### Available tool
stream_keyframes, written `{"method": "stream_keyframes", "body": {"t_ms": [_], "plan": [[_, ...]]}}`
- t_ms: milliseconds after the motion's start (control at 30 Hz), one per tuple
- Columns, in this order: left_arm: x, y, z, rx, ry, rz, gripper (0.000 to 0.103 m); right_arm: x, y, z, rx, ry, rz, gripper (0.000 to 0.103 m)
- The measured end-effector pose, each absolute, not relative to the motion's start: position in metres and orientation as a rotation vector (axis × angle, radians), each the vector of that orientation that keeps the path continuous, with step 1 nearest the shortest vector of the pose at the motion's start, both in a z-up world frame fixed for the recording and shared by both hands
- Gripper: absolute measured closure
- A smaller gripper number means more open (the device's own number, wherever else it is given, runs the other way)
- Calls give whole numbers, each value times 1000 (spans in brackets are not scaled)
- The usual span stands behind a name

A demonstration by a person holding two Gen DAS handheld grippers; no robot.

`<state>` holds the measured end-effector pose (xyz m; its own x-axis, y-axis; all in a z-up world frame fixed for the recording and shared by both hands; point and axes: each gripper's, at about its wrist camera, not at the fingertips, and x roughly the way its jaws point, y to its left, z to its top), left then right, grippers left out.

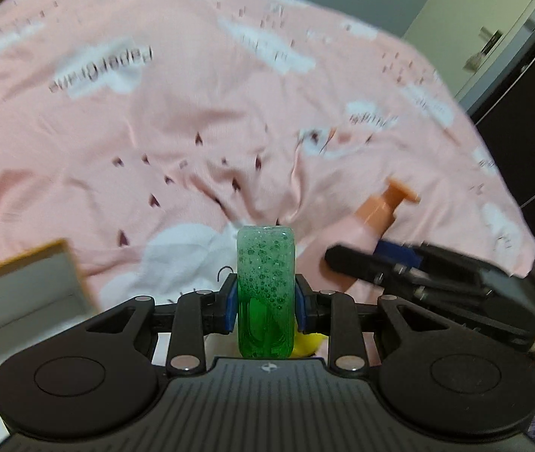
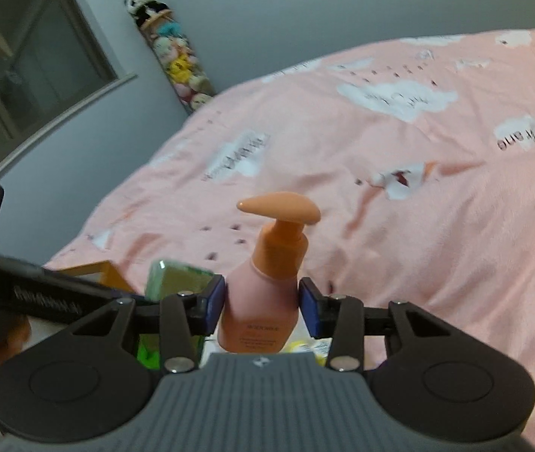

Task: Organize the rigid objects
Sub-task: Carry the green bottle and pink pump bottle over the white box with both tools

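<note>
Left gripper: its blue-padded fingers are pinching the green bottle from both sides, one pad pressing on each flank.
Green bottle: it is standing upright between the left fingers, clear plastic with green liquid in the lower part and bubbly foam above; its top is rising well past the fingertips and its base is sitting back near the gripper body. In the right wrist view it is showing just left of the right fingers, partly hidden behind the linkage.
Right gripper: its blue pads are sitting against the two sides of the pink pump bottle and appear to be gripping it.
Pink pump bottle: it is standing upright between the right fingers, body low between the pads, orange pump head sticking up and forward beyond the fingertips. In the left wrist view it is lying to the right of the left fingers, tilted, with the right gripper's dark arm crossing it.
Bed: its pink cover with white cloud patches is spreading out ahead of both pairs of fingers.
Box: a pale box with a tan rim is sitting left of the left fingers; its contents are not showing.
Yellow item: it is peeking out below and right of the green bottle; I cannot tell what it is.
Blur: both views are smeared.
</note>
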<state>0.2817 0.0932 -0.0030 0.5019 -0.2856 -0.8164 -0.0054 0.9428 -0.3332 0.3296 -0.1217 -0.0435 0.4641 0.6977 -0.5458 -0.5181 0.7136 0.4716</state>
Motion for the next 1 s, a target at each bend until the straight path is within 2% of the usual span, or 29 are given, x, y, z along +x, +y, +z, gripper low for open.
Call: {"method": "stream_keyframes", "body": {"t_ms": [200,467,800,1000], "plan": [[227,127,40,-320,979,-128,70,285,-104,-3,180,723,895,60],[168,177,22,-355,1050,33,70,224,-38,31,-81,713,1143,61],[165,210,-20,-404,1107,68,70,201,58,-9,-478,792,1194,61],[172,217,-40,-406,1179,56,70,209,84,-28,-564,832,1214,61]]}}
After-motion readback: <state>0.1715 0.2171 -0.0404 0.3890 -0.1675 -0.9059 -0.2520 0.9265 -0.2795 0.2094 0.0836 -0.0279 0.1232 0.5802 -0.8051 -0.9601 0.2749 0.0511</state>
